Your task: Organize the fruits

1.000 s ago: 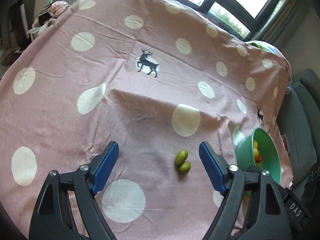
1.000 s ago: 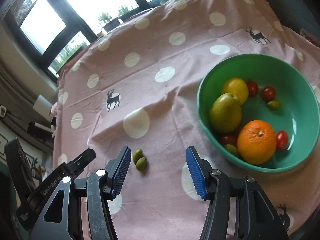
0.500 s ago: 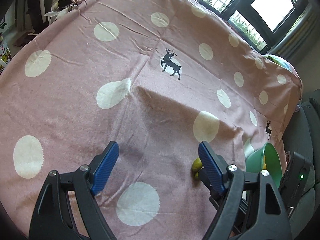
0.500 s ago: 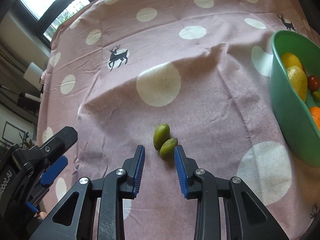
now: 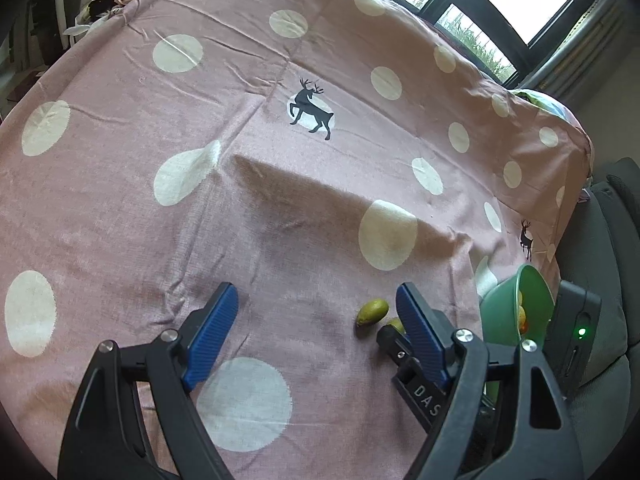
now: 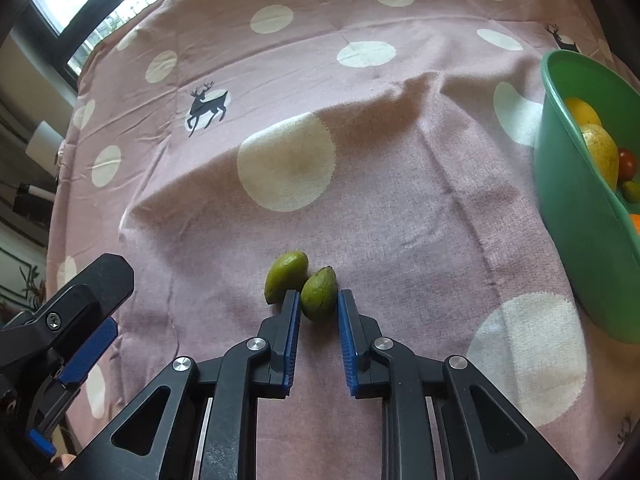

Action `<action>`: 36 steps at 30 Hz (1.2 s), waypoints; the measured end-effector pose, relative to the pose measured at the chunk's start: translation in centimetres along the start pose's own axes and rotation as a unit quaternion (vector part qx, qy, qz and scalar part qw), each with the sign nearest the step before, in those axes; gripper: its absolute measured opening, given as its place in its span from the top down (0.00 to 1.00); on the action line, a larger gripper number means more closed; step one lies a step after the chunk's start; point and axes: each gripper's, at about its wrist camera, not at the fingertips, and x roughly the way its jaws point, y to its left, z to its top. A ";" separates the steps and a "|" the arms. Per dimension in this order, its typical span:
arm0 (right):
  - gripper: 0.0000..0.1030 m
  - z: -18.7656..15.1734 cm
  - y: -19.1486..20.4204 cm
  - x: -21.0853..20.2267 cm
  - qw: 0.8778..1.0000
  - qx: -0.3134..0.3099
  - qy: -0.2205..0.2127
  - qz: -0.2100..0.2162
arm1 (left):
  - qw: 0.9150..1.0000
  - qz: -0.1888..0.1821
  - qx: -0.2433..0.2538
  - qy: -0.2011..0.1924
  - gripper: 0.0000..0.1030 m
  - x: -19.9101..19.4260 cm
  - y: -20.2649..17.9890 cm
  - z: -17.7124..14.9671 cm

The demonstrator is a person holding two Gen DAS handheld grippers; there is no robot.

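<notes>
Two small oval green fruits lie touching on the soft pink dotted cloth (image 6: 400, 216). The right gripper (image 6: 318, 300) has its ribbed blue pads narrowly around the nearer green fruit (image 6: 319, 293), seemingly touching it. The other green fruit (image 6: 285, 276) lies just left. The left gripper (image 5: 316, 312) hangs wide apart, holding nothing. The smooth green bowl (image 6: 576, 216) stands at the right.
</notes>
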 end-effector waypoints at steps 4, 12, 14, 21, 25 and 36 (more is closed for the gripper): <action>0.80 0.2 -1.6 -1.2 1.000 0.024 -0.015 0.013 | 1.000 -0.003 0.020 0.002 0.30 0.6 -0.6 -0.3; 0.80 0.5 -5.4 -4.2 0.996 0.069 -0.049 0.040 | 0.996 -0.004 0.080 0.037 0.46 3.2 -2.4 -1.5; 0.80 0.6 -5.9 -4.6 0.995 0.075 -0.055 0.047 | 0.995 -0.017 0.089 0.043 0.50 3.7 -2.8 -1.8; 0.80 0.7 -6.6 -5.0 0.993 0.082 -0.056 0.063 | 0.991 -0.028 0.114 0.065 0.56 5.4 -4.1 -2.6; 0.80 0.6 -6.8 -5.3 0.992 0.082 -0.059 0.070 | 0.990 -0.029 0.120 0.073 0.61 6.0 -4.3 -2.8; 0.80 0.6 -7.1 -5.4 0.992 0.086 -0.060 0.074 | 0.990 -0.012 0.128 0.060 0.80 6.8 -4.7 -3.0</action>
